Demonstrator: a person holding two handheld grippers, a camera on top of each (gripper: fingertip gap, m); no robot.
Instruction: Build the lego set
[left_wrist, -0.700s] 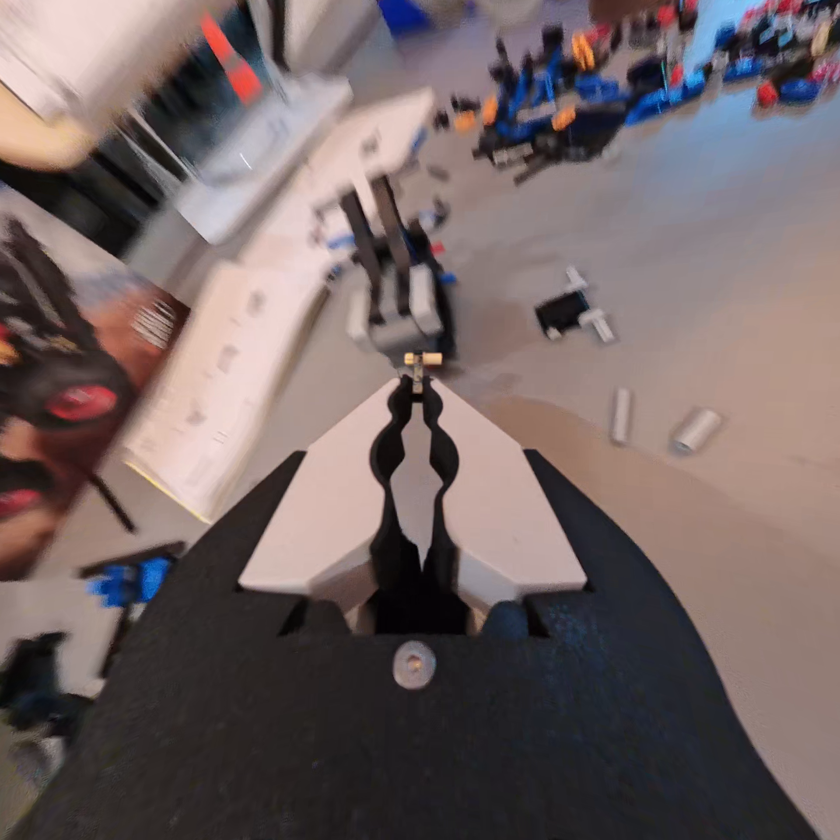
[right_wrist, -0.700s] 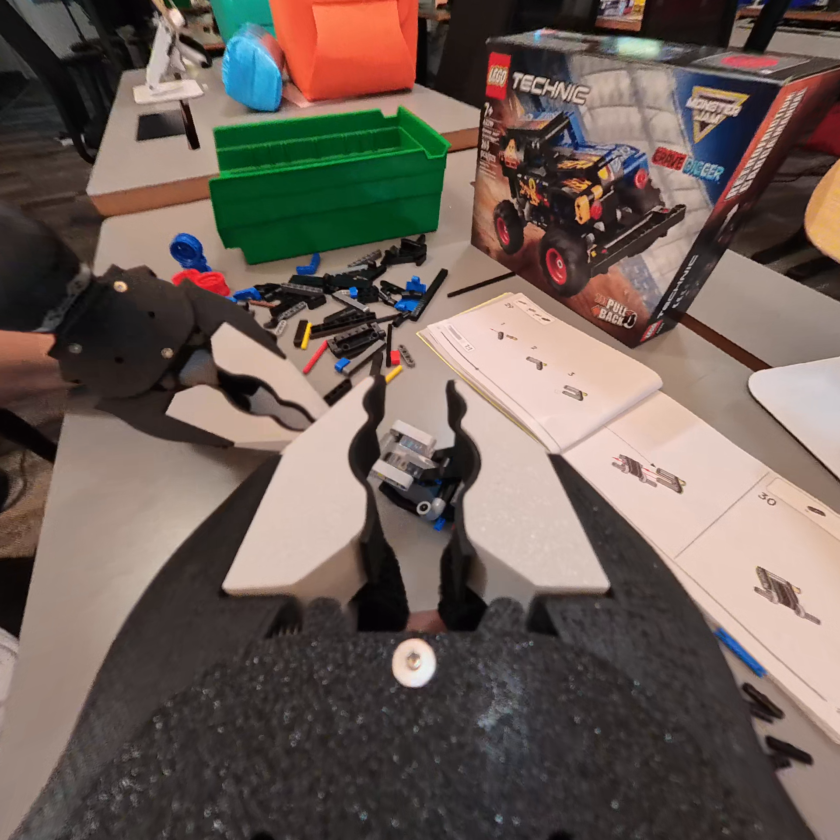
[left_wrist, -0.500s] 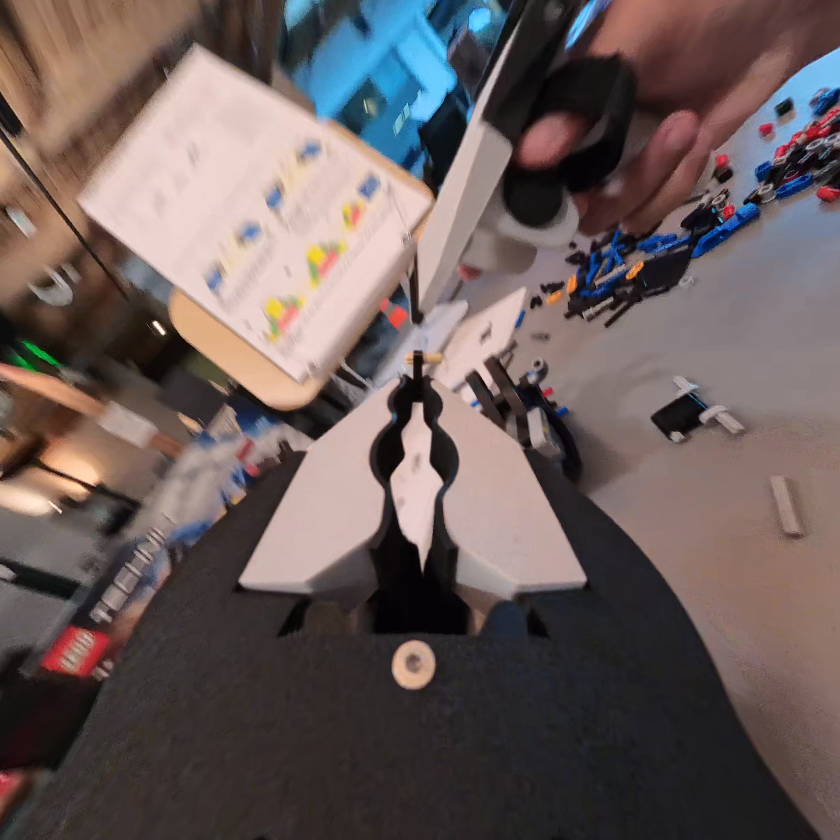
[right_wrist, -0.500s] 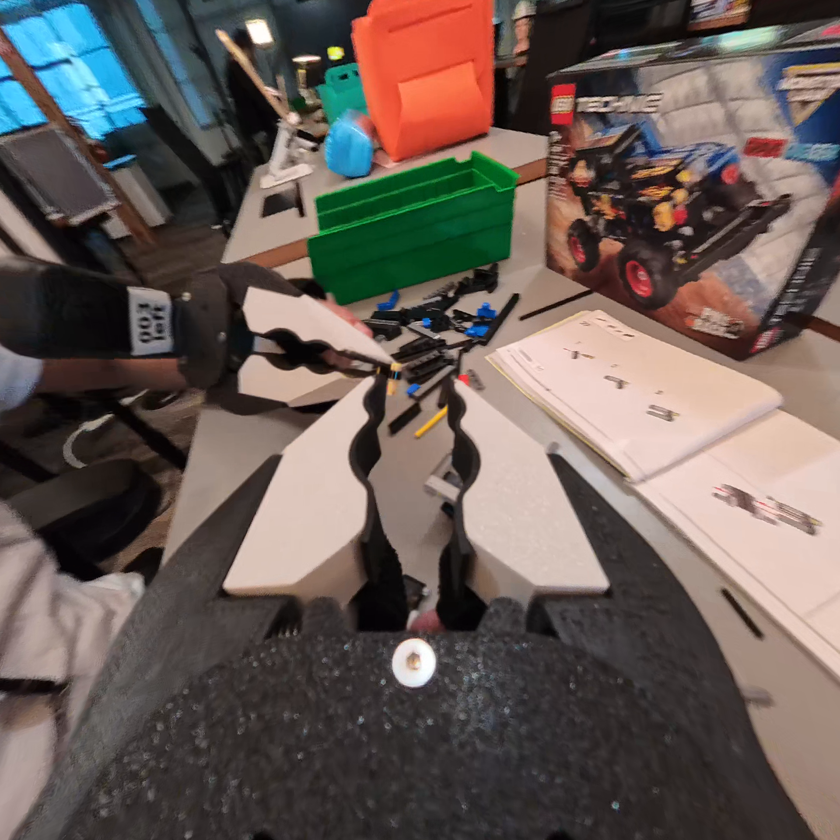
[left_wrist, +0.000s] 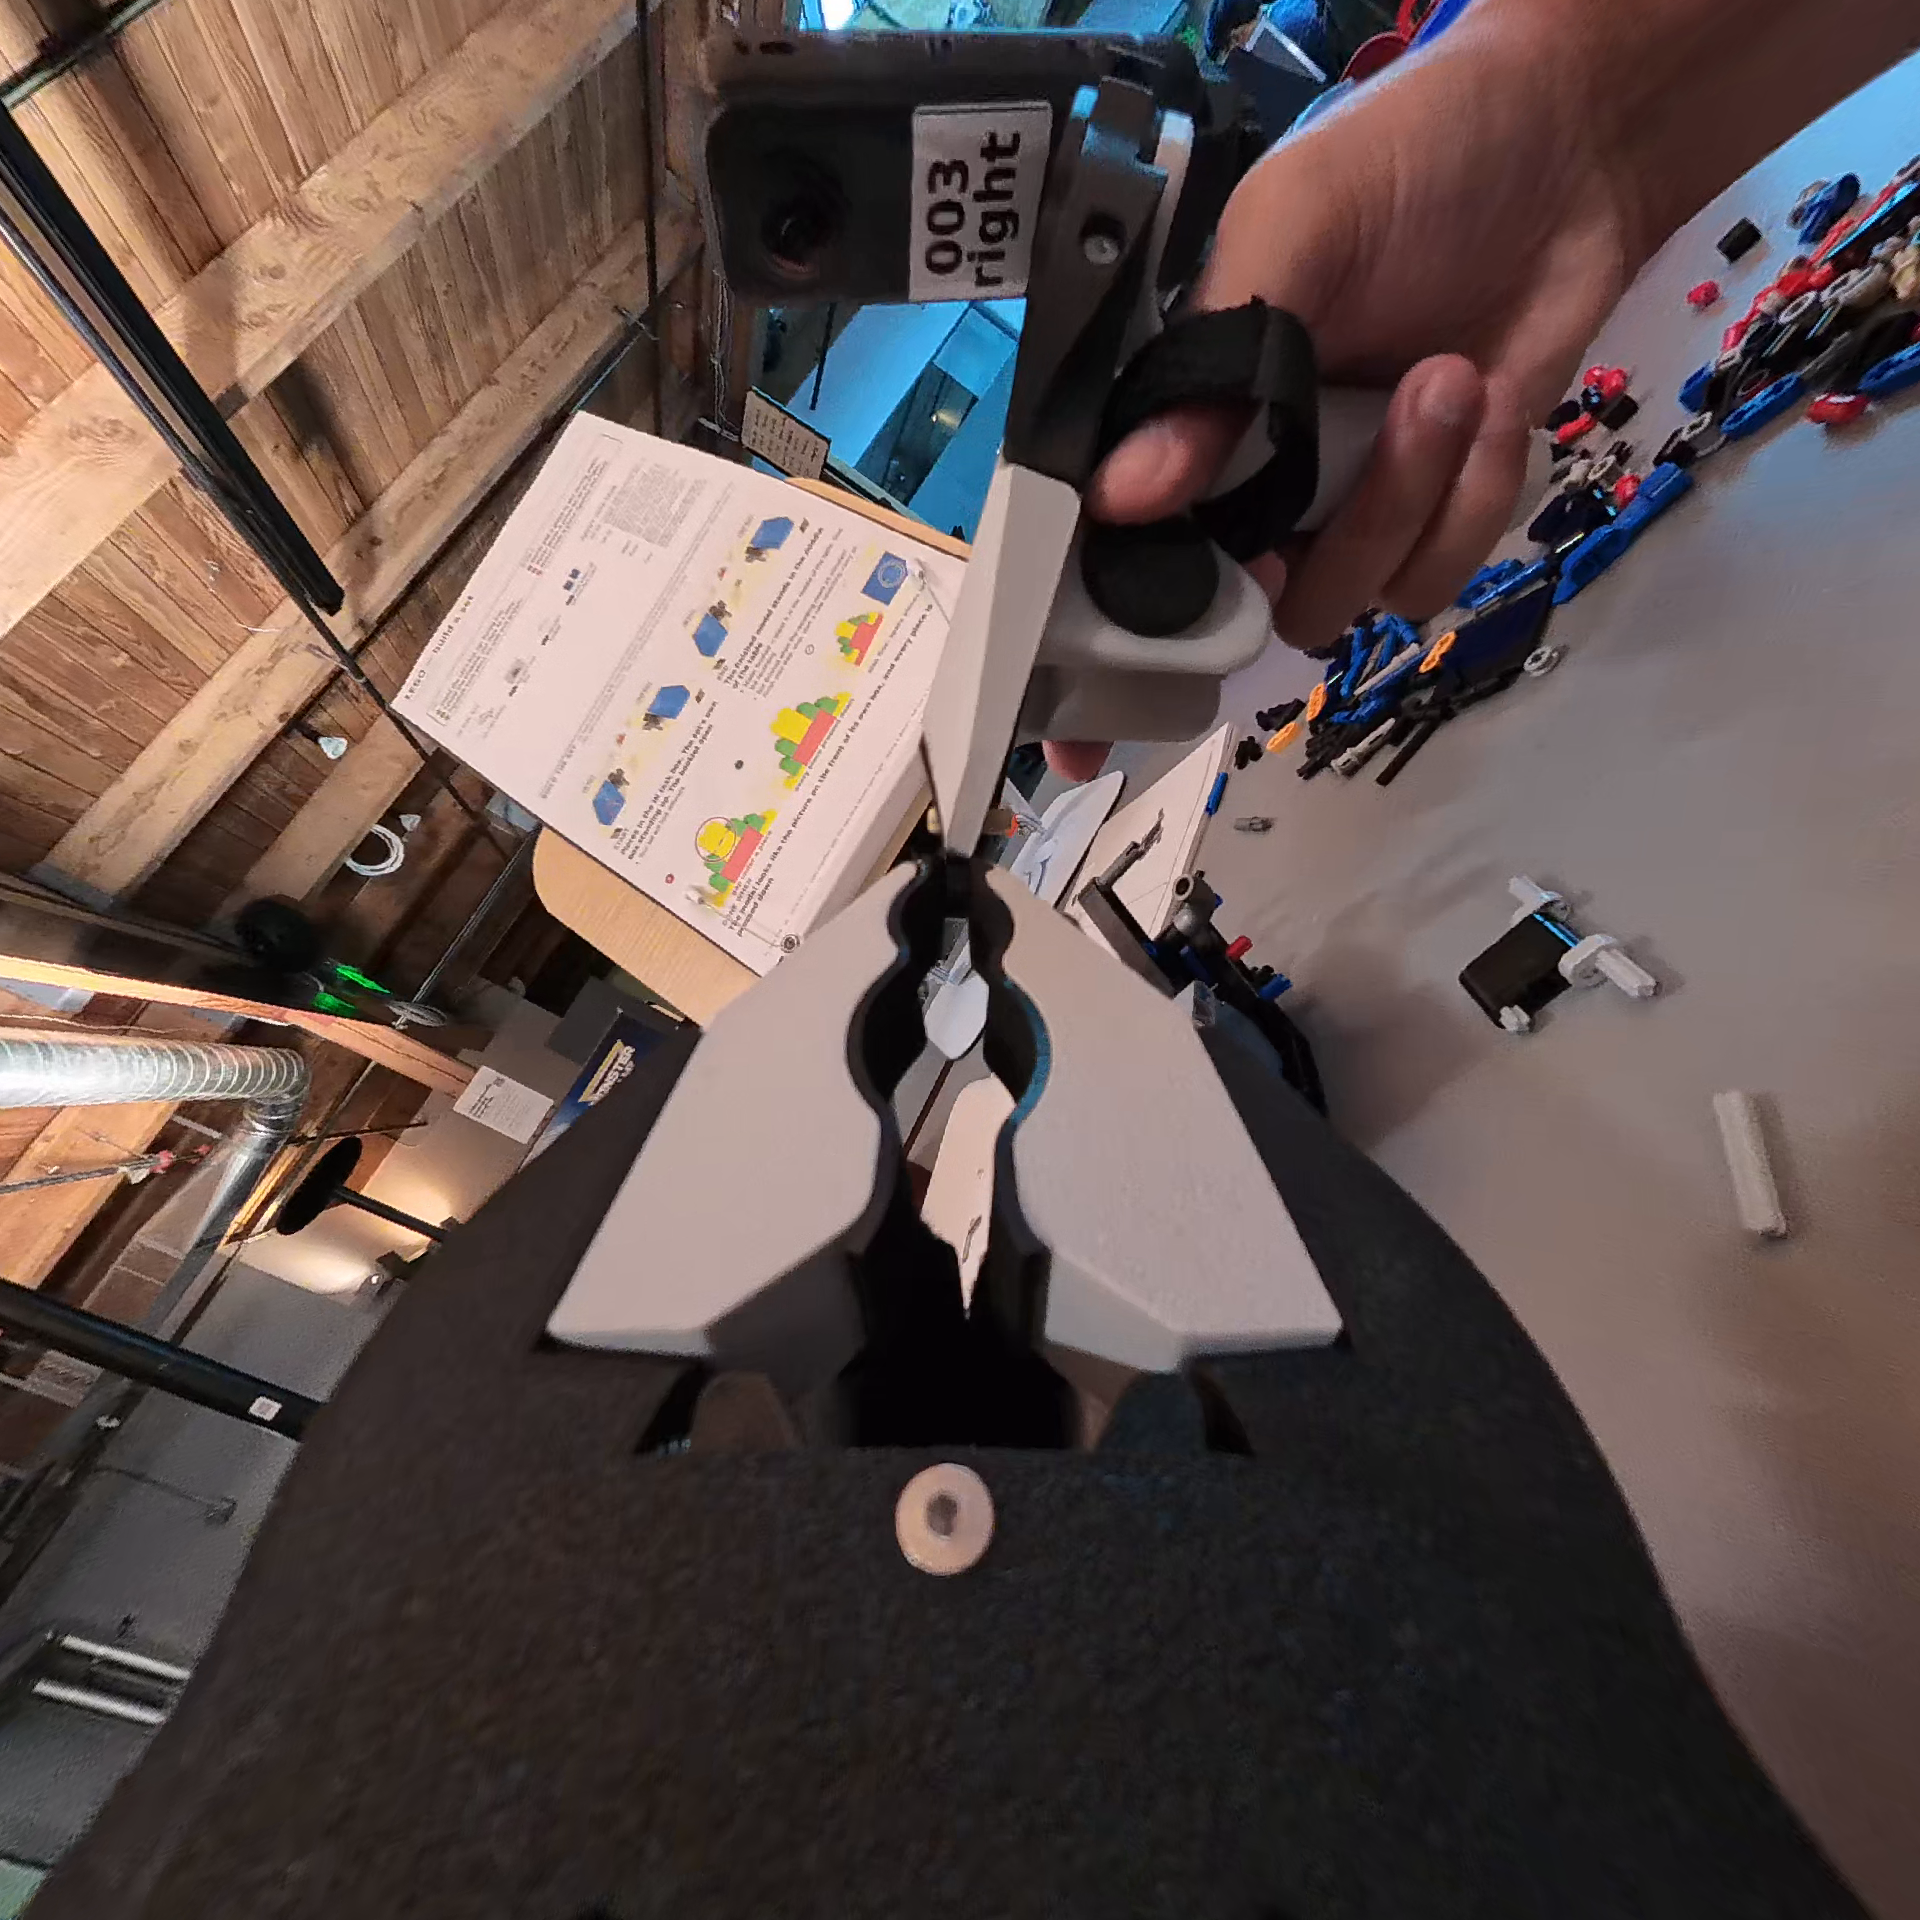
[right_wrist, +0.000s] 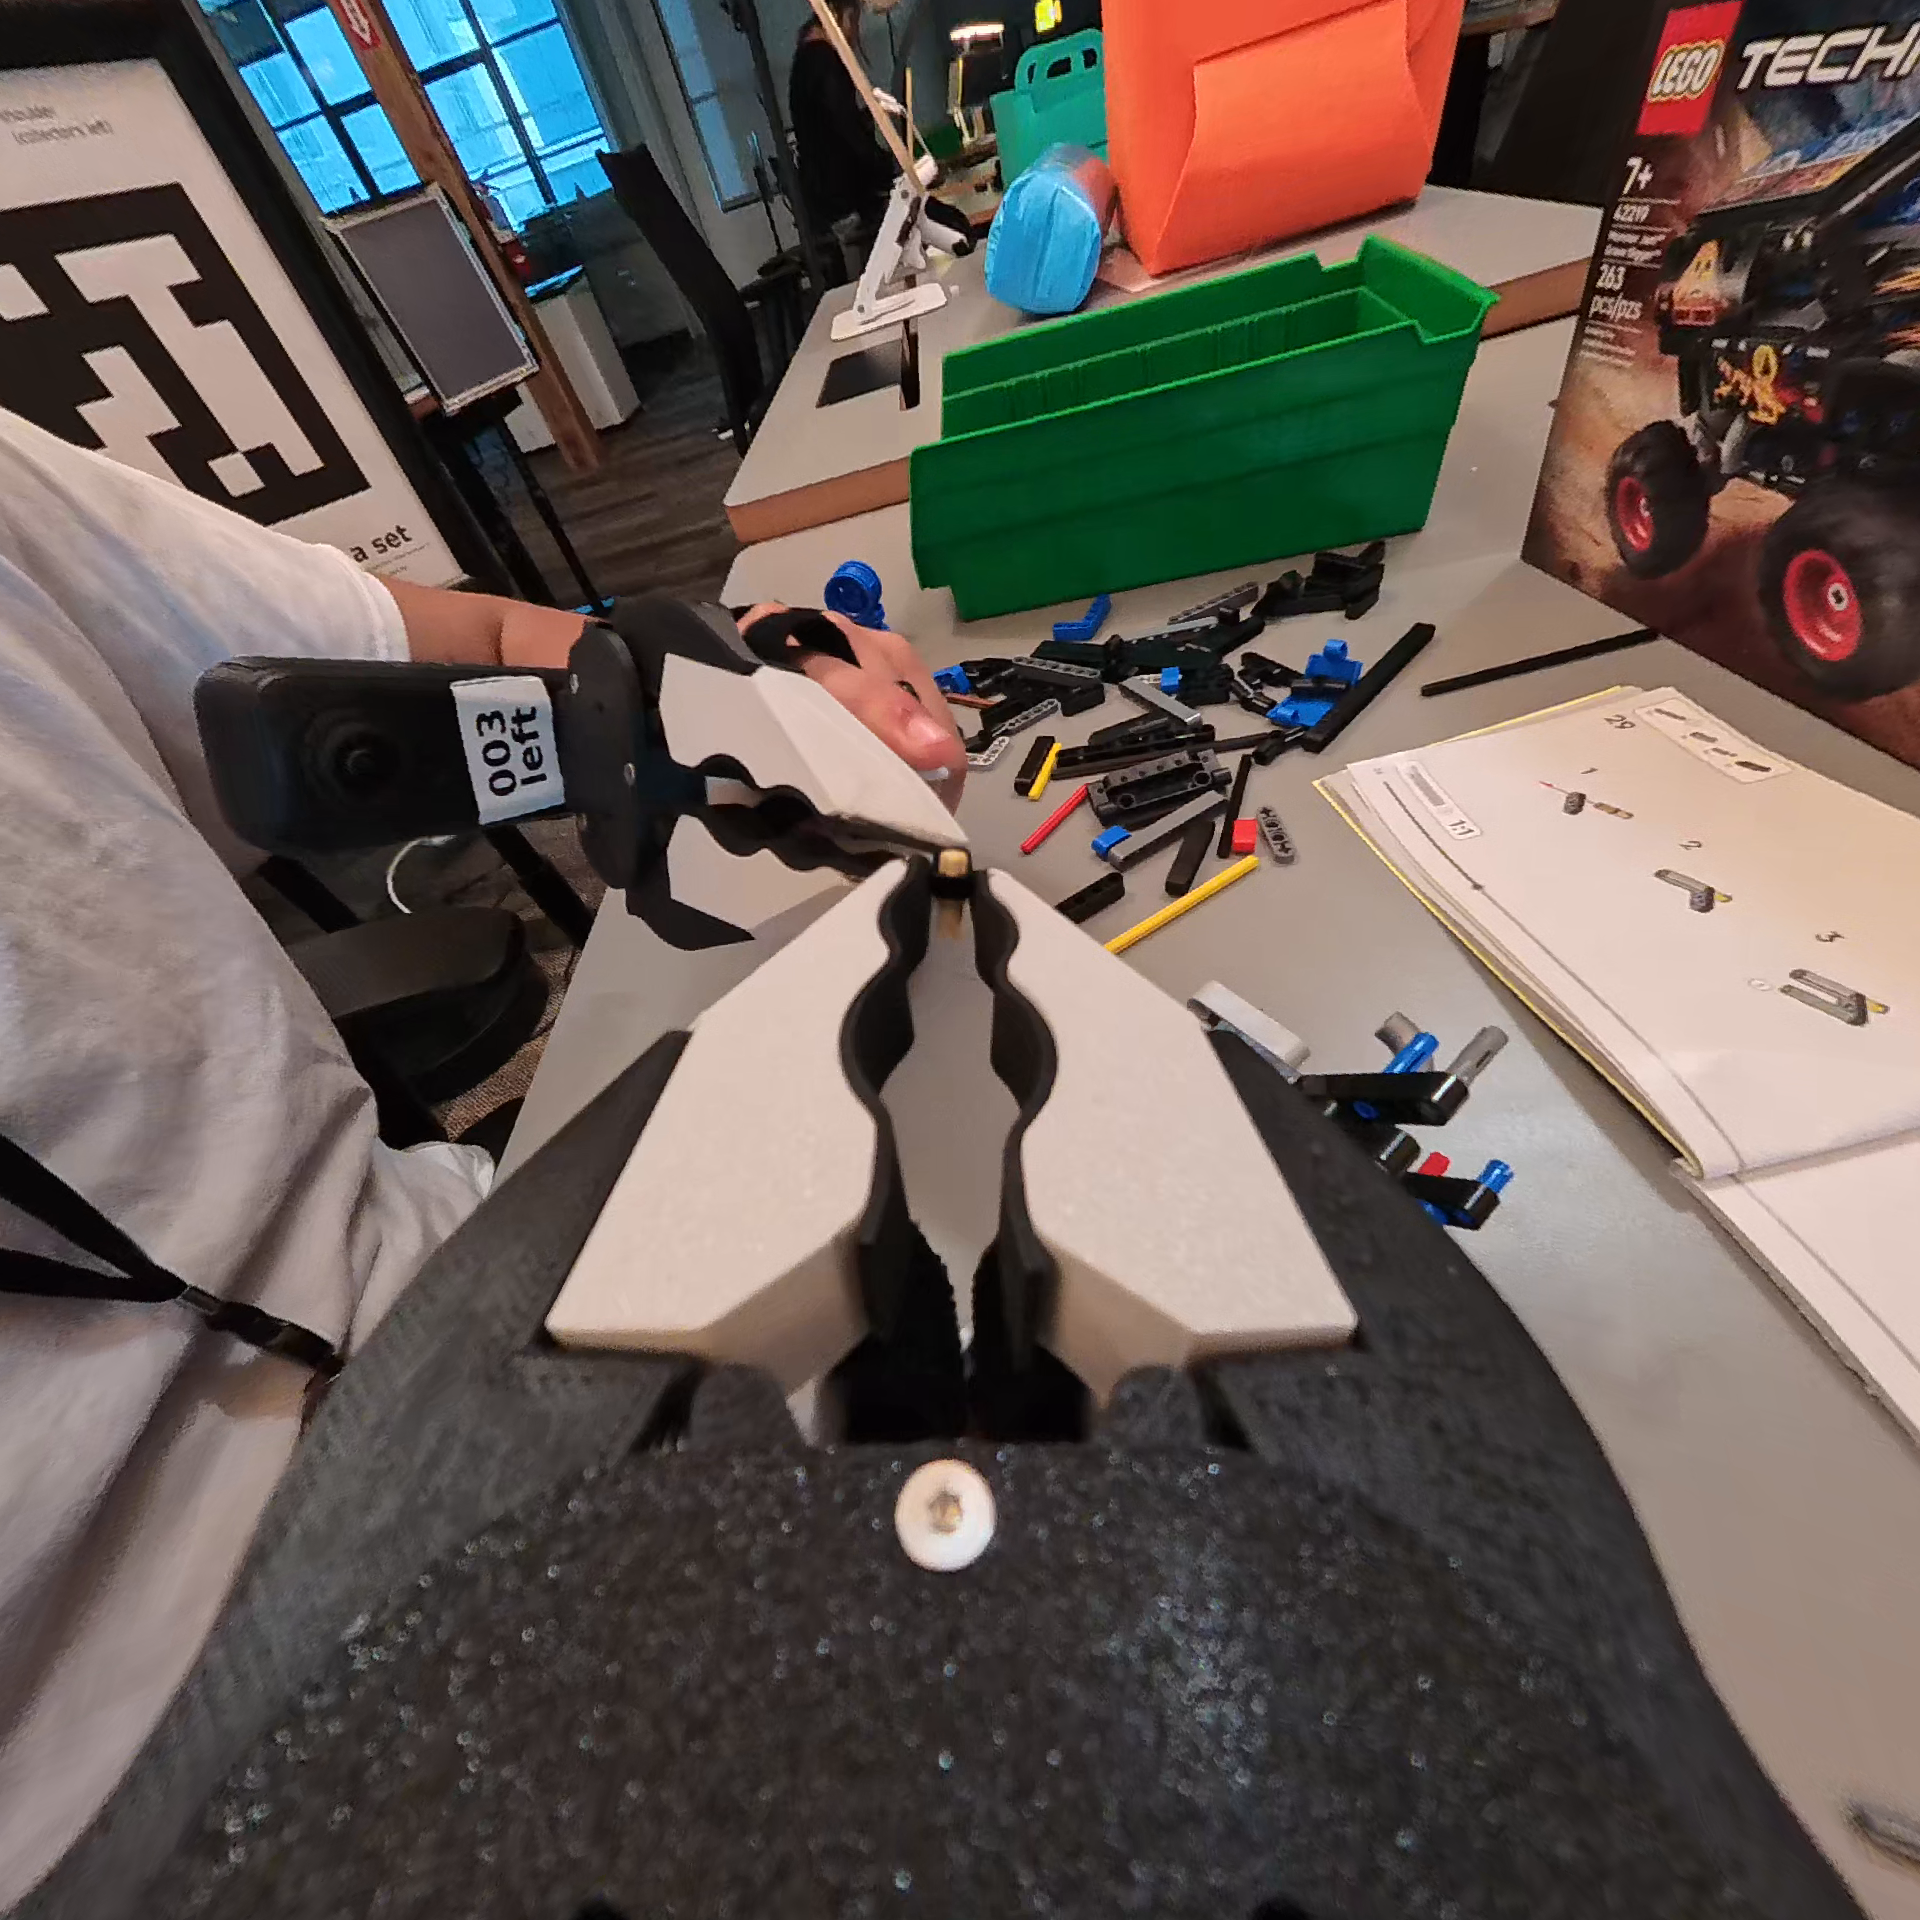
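A small tan pin (right_wrist: 951, 862) is held in the air between both grippers' tips. My left gripper (left_wrist: 948, 868) is shut on it; in the right wrist view it (right_wrist: 914, 844) comes in from the left. My right gripper (right_wrist: 951, 881) has its tips closed around the same pin; in the left wrist view it (left_wrist: 971, 769) shows edge-on from above and hides most of the pin. The partly built black, blue and grey model (right_wrist: 1392, 1101) lies on the table (right_wrist: 1299, 935) to the right of my right gripper, and also shows in the left wrist view (left_wrist: 1195, 935).
Loose parts (right_wrist: 1143, 727) lie scattered before a green bin (right_wrist: 1195, 447). The set's box (right_wrist: 1766, 364) and open instruction booklet (right_wrist: 1610, 883) are on the right. A black-and-white sub-assembly (left_wrist: 1538, 961) and a white piece (left_wrist: 1751, 1164) lie apart. The person's torso (right_wrist: 156, 987) is on the left. The tips of both grippers are at nearly the same place. From either gripper's tips it is about 12 centimeters to the white piece (left_wrist: 1751, 1164).
Both grippers rose off the table and came together tip to tip. My right gripper went from open to closed around the pin that my left gripper holds.
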